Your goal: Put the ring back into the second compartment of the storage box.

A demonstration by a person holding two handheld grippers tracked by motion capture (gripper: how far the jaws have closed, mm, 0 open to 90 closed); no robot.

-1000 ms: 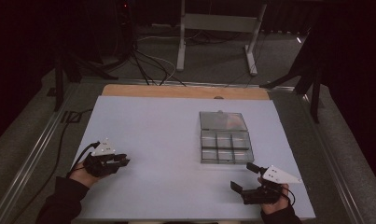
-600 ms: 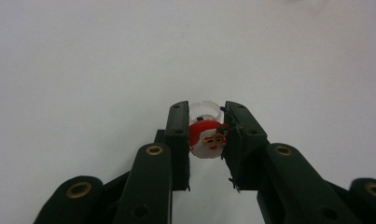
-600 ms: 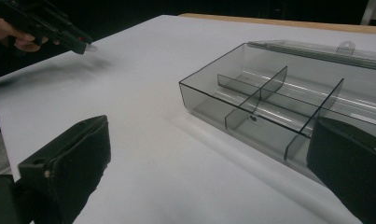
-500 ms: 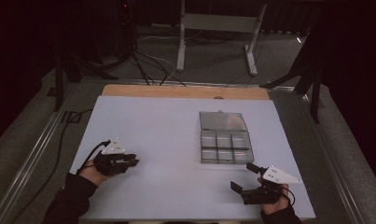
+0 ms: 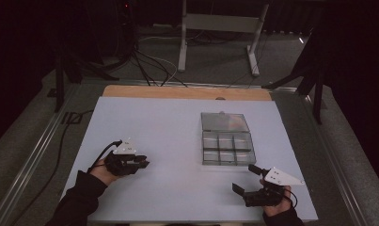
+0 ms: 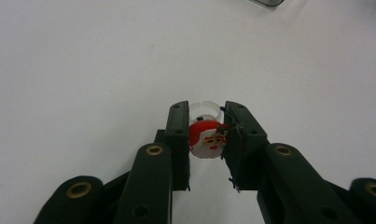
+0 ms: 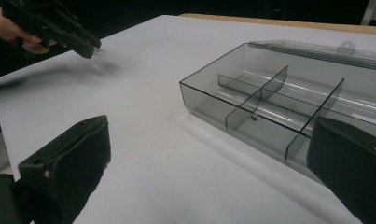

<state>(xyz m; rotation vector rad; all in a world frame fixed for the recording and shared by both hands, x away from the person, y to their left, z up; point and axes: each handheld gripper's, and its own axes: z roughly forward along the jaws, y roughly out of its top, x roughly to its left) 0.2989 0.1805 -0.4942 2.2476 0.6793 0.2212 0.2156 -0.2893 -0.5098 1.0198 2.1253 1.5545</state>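
Observation:
My left gripper (image 6: 206, 140) is shut on a small Santa charm (image 6: 209, 136), a red and white face on a white ring, pinched between both jaws just above the white table. In the high view the left gripper (image 5: 144, 163) is at the table's left, pointing right. A smoky clear compartment box (image 5: 227, 149) sits right of centre with its lid (image 5: 224, 122) lying open behind it. My right gripper (image 5: 245, 179) rests near the front right, just in front of the box, and its jaws stand wide open with nothing between them. In the right gripper view the box (image 7: 269, 100) looks empty.
The white table sheet (image 5: 177, 122) has a wooden strip (image 5: 187, 92) along its far edge. A cable (image 5: 60, 141) trails off the left side. A metal stand (image 5: 220, 28) and floor cables are beyond the table. The left gripper (image 7: 90, 46) shows far off in the right gripper view.
My left hand has slid to the right across the table, toward the box, with the Santa charm still held. The right hand has stayed where it was.

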